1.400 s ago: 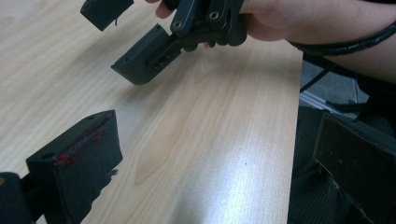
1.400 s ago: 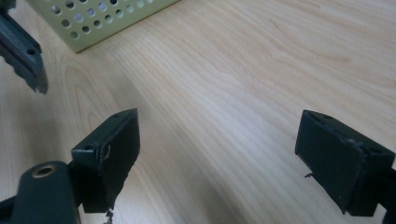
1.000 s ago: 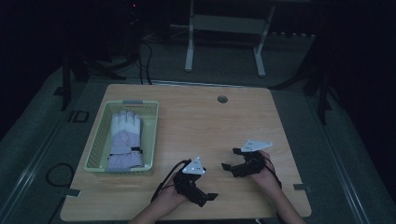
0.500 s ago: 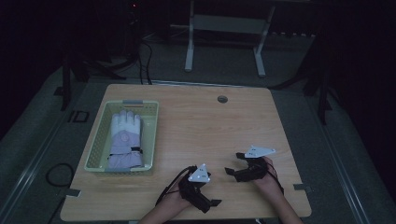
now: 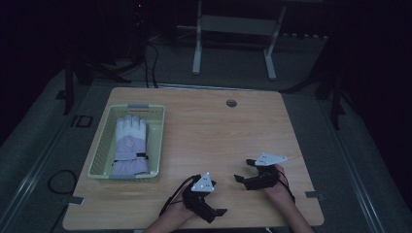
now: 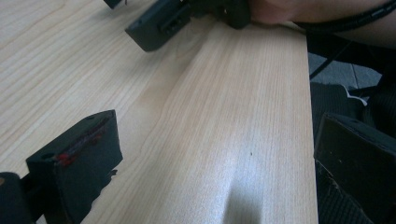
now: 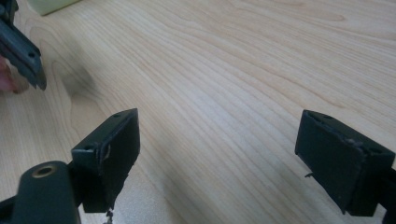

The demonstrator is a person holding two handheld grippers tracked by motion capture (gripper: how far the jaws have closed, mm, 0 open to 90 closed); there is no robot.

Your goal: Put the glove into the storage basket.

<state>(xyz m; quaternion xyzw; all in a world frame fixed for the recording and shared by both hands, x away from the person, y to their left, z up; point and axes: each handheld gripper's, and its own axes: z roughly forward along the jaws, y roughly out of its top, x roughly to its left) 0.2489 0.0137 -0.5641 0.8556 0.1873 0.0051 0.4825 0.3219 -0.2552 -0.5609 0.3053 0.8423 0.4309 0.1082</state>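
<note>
near the table's front edge, both tongs (image 5: pixel 221 201) (image 5: pixel 244 171) gape empty.

Bare tabletop (image 5: pixel 218 136) lies open across the middle and right. The basket (image 5: pixel 158 141) with its glove (image 5: pixel 130 145) blocks the left side.

left gripper (image 5: pixel 218 206) drawn back toward table's near edge, right gripper (image 5: pixel 244 171) likewise

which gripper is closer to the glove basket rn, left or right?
Left. The left gripper sits near the table's front edge, right of the basket with the glove. The right gripper is farther right, past it.
</note>
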